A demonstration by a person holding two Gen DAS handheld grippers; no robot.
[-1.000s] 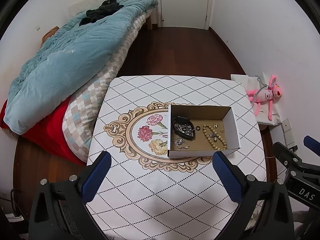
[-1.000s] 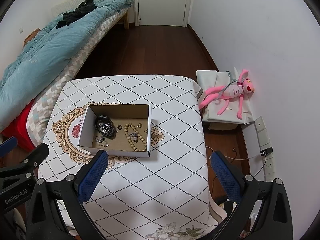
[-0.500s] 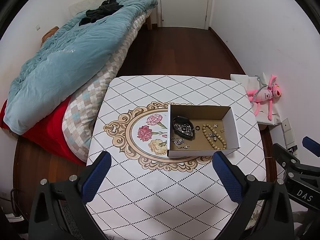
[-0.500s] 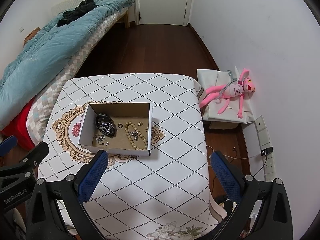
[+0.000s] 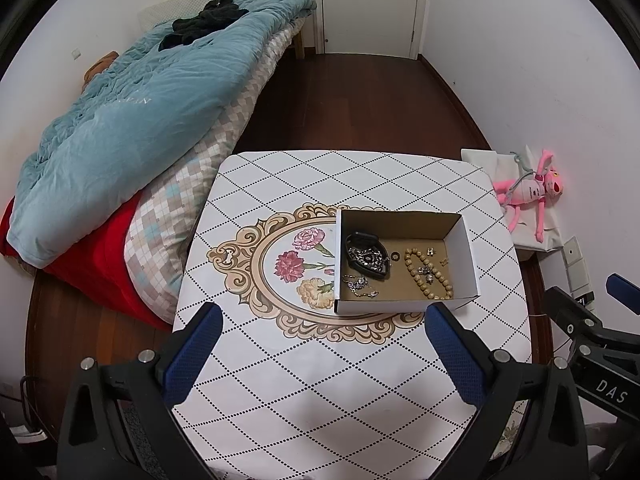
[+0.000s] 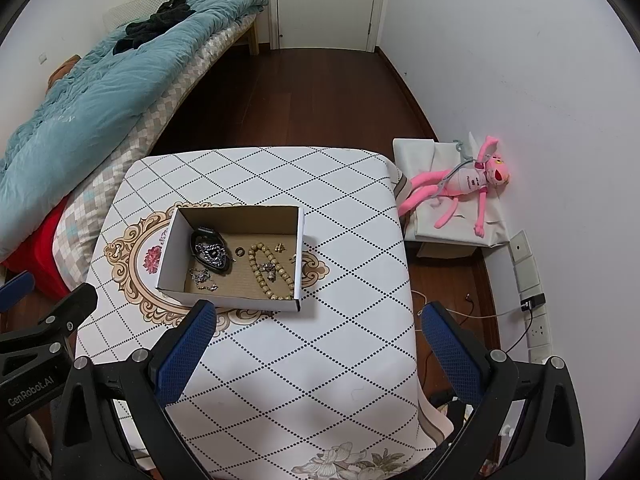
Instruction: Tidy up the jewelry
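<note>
An open white cardboard box sits on the patterned table. Inside lie a tan bead bracelet, a black band with a silver chain, a small silver chain, a dark ring and small earrings. My left gripper is open and empty, held above the table's near side. My right gripper is open and empty, near the box's front right.
A bed with a teal quilt stands left of the table. A pink plush toy lies on a white package by the right wall. Wall sockets and a cable are at the right. A closed door is at the far end.
Both grippers have stayed almost still; the right wrist view has shifted very slightly. Nothing in the box has moved.
</note>
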